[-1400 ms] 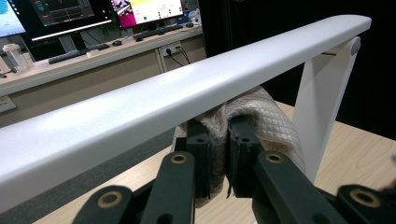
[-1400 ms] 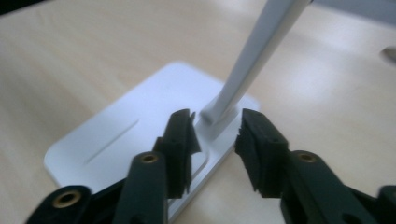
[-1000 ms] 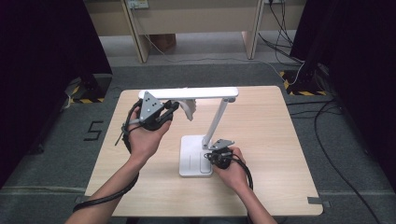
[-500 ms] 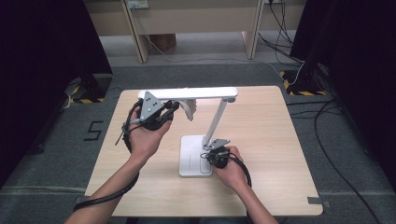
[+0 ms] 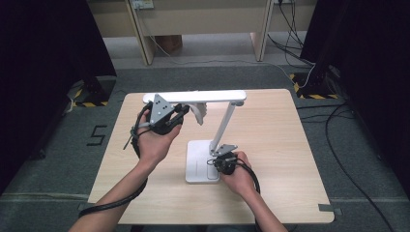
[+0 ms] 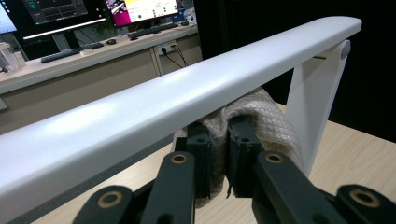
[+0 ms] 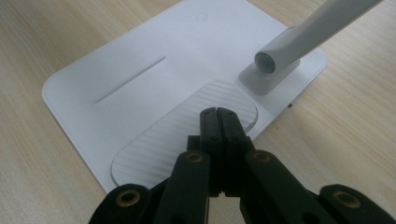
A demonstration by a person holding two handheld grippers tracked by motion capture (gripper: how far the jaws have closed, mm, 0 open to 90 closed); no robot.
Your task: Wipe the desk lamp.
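A white desk lamp stands on the table: flat base (image 5: 199,159), slanted arm (image 5: 226,122) and a long horizontal head (image 5: 203,96). My left gripper (image 5: 186,110) sits just under the head, shut on a beige quilted cloth (image 5: 198,112) that hangs below the bar. In the left gripper view the cloth (image 6: 261,122) is pinched between the jaws (image 6: 223,149), with the lamp head (image 6: 187,88) crossing right above. My right gripper (image 5: 216,163) is shut with nothing in it, its tips (image 7: 218,114) resting on the ribbed oval pad of the base (image 7: 140,79).
The wooden table (image 5: 285,145) has bare surface to the right of the lamp and along the front. Cables trail from both grippers off the near edge. Desk legs and floor cables (image 5: 300,24) lie beyond the table.
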